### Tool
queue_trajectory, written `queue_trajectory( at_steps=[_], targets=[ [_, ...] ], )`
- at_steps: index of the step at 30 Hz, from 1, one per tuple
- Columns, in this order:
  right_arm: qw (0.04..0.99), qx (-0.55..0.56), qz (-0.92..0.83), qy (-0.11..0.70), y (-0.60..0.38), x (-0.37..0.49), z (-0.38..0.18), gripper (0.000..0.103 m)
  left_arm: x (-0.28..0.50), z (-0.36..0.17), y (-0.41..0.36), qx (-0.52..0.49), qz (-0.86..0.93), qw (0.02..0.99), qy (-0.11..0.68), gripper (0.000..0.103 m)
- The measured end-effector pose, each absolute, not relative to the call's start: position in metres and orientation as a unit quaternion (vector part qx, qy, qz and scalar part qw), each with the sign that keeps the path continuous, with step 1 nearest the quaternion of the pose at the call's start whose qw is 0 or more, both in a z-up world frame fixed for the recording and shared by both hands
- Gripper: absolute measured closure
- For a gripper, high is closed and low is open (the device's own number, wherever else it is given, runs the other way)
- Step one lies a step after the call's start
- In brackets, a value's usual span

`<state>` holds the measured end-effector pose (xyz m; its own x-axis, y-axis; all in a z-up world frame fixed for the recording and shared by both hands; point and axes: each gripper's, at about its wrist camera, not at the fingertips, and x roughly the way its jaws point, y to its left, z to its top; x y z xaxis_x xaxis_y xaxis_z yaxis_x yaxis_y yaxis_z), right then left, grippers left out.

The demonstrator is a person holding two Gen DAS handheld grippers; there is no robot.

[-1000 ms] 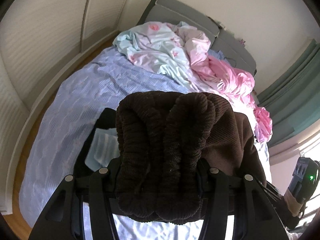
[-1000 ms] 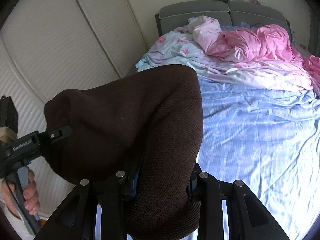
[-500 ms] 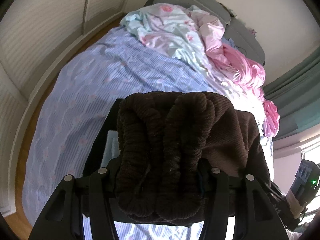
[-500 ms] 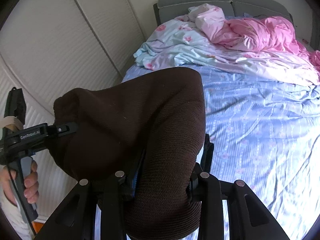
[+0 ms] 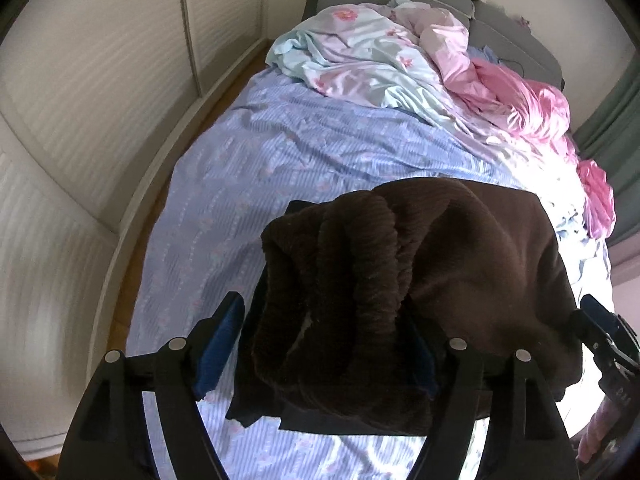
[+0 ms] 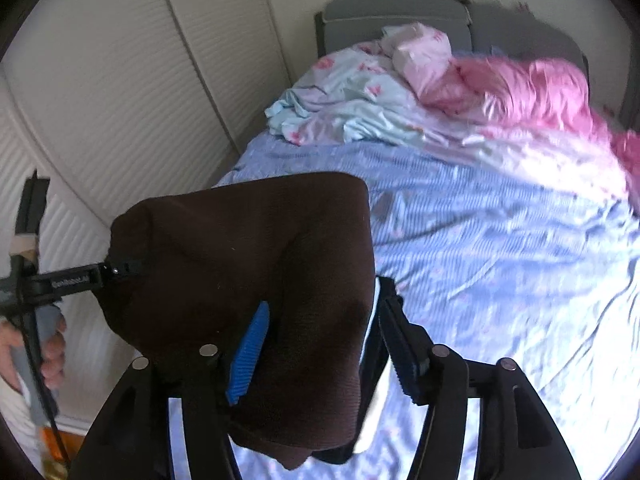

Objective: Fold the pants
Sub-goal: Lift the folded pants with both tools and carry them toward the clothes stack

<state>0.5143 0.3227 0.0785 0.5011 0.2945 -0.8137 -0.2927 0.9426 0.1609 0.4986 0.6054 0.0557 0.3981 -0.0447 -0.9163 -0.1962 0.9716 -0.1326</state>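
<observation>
Dark brown ribbed pants (image 5: 400, 280) lie bunched between the fingers of my left gripper (image 5: 320, 344), over the near end of the bed. Its jaws stand apart; the blue left pad (image 5: 218, 344) is clear of the cloth. In the right wrist view the same pants (image 6: 248, 264) drape across my right gripper (image 6: 324, 356), whose blue pads (image 6: 248, 356) stand wide apart with cloth loose between them. The left gripper shows at the left there (image 6: 72, 280); the right gripper shows at the right edge of the left view (image 5: 608, 344).
The bed has a blue striped sheet (image 5: 280, 168). A crumpled pale blue floral and pink duvet (image 5: 400, 68) lies at the far end by the grey headboard (image 6: 400, 20). White ribbed wardrobe doors (image 5: 80, 100) run along the left. Green curtains (image 5: 616, 112) hang at the right.
Both grippers have opened: their jaws were shut on the pants and now stand apart. The pants have dropped lower onto the bed, and both cameras have tilted down.
</observation>
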Motion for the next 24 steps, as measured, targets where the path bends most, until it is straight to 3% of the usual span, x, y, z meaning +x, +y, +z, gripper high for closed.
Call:
queue_trajectory(
  at_steps=[16,24],
  targets=[
    [0.858,-0.003,0.193,0.476,0.313,0.498,0.076,0.042,0.462,0.091,0.581,-0.098,0.061,0.848,0.517,0.025],
    [0.858,-0.018,0.203,0.472,0.316,0.494,0.078,0.042,0.452,0.102,0.577,-0.138,0.050,0.859,0.491,0.025]
  ],
)
